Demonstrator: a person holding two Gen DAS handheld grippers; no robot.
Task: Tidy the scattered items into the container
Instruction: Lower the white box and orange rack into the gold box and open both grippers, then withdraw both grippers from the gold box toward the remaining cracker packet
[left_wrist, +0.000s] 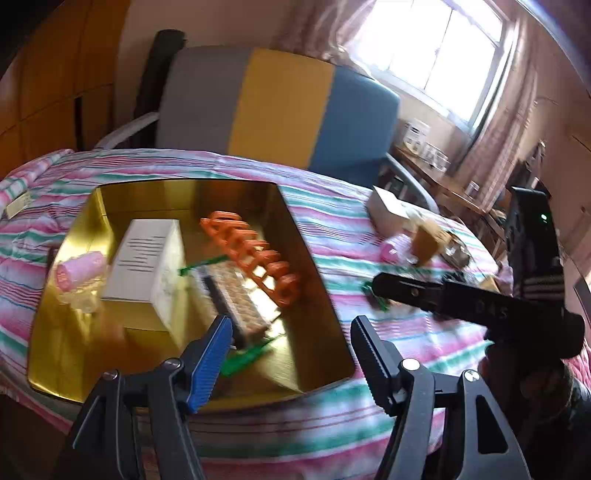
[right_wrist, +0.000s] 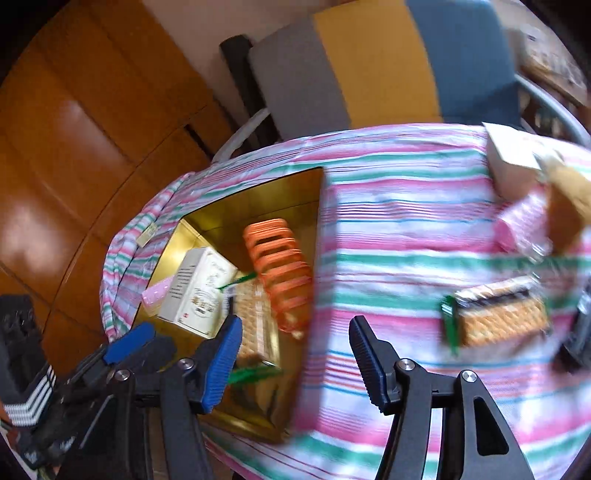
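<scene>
A gold tray (left_wrist: 314, 269) lies on the striped cloth; it holds a white box (left_wrist: 144, 266), an orange rack (left_wrist: 255, 254), a cracker packet with green ends (left_wrist: 236, 306) and a pink roll (left_wrist: 77, 273). My left gripper (left_wrist: 291, 354) is open and empty above the tray's near right corner. My right gripper (right_wrist: 295, 362) is open and empty over the tray's right edge (right_wrist: 314, 258); it also shows in the left wrist view (left_wrist: 406, 291). On the cloth at the right lie a second cracker packet (right_wrist: 498, 317), a pink packet (right_wrist: 524, 225), a brown box (right_wrist: 569, 206) and a white box (right_wrist: 513, 155).
A grey, yellow and blue chair (left_wrist: 280, 107) stands behind the table. A wooden cabinet (right_wrist: 74, 140) is at the left. A side table with jars (left_wrist: 436, 158) stands under the window. A small card (left_wrist: 18, 203) lies at the cloth's far left.
</scene>
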